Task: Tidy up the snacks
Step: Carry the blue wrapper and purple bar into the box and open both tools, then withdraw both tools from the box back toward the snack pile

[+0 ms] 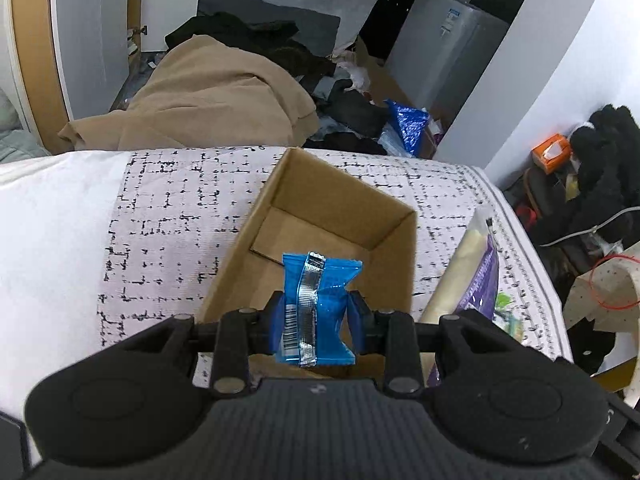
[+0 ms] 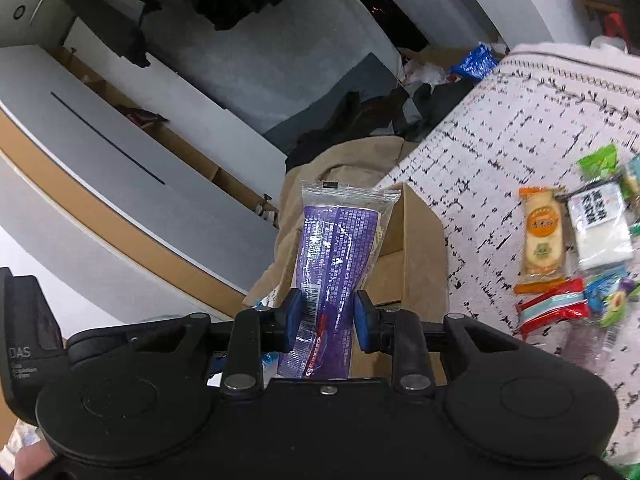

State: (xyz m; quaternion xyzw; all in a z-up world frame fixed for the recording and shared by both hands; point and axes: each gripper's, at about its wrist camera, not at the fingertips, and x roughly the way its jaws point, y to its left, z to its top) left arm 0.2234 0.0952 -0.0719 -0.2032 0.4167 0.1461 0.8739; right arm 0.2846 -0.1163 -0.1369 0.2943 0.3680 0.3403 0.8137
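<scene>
Cool, even indoor light falls on both my views, with only soft shadows inside the cardboard box [image 1: 340, 216] ahead of my left claw [image 1: 316, 320]. Glare streaks the purple packet [image 2: 336, 248] in my right claw [image 2: 328, 320]. Edges bow strongly. The snack pile [image 2: 580, 240] to my right looks smeared, perhaps motion blur.

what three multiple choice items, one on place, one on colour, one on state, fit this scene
1. Where is the left hand-held gripper?
A. above the cardboard box
B. over the floor
C. beside the orange packet

2. What colour is the long packet in the right hand-held gripper?
A. red
B. purple
C. green

3. What state is the blue packet in?
A. lying in the box
C. on the bedspread
B. clamped between the fingers

Key: 1 A, box interior shows right behind the gripper; 2 B, purple print under clear wrap; 3 B, both pads press its sides.
</scene>
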